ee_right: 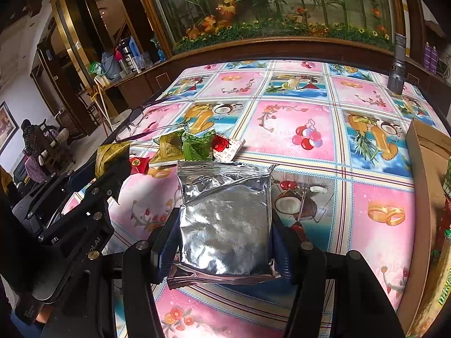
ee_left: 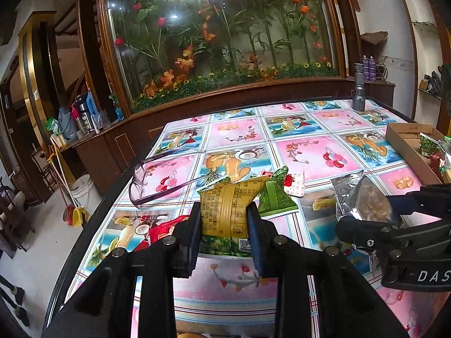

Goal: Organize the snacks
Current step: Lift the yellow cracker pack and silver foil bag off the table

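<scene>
My left gripper (ee_left: 224, 221) is shut on a yellow snack packet (ee_left: 225, 211), held above the patterned table; it also shows in the right wrist view (ee_right: 108, 155). My right gripper (ee_right: 225, 242) is shut on a silver foil pouch (ee_right: 225, 219), seen at the right of the left wrist view (ee_left: 363, 197). Loose snacks lie mid-table: a green packet (ee_left: 277, 197), a red-and-white packet (ee_left: 294, 184), a red packet (ee_left: 165, 228). A cardboard box (ee_left: 406, 149) with several snacks inside sits at the right edge.
Purple-framed glasses (ee_left: 157, 177) lie on the table's left side. A grey flashlight (ee_left: 358, 90) stands at the far right corner. A glass flower display and wooden ledge back the table. The table's left edge (ee_left: 93, 219) drops to the floor.
</scene>
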A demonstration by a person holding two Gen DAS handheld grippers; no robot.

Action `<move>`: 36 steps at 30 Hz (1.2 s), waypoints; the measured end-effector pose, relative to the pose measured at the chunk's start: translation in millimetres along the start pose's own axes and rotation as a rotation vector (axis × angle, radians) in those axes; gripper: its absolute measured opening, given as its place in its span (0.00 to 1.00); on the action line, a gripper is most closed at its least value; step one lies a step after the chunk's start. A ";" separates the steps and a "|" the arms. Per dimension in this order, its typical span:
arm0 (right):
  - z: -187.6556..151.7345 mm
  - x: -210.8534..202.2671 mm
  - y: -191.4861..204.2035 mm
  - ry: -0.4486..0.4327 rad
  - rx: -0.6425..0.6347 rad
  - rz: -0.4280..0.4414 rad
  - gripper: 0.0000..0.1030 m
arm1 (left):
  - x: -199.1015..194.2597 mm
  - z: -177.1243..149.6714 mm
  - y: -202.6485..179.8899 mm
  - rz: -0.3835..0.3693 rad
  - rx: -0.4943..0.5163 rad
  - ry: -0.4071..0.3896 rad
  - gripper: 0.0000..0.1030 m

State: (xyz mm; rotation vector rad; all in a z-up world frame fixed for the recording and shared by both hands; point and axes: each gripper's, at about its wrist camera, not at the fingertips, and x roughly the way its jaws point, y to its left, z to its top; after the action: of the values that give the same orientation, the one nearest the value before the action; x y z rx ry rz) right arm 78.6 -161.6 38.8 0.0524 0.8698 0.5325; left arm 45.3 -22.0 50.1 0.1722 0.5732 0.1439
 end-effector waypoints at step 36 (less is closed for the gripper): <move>15.8 -35.7 -44.2 -0.099 0.143 -0.026 0.61 | -2.2 -0.4 0.4 0.008 0.004 -0.003 0.29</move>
State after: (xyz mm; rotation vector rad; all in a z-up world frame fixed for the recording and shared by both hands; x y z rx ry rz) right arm 90.3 -214.0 63.3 0.1957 0.8092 0.4391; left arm 43.2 -21.9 51.0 0.1791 0.5696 0.1505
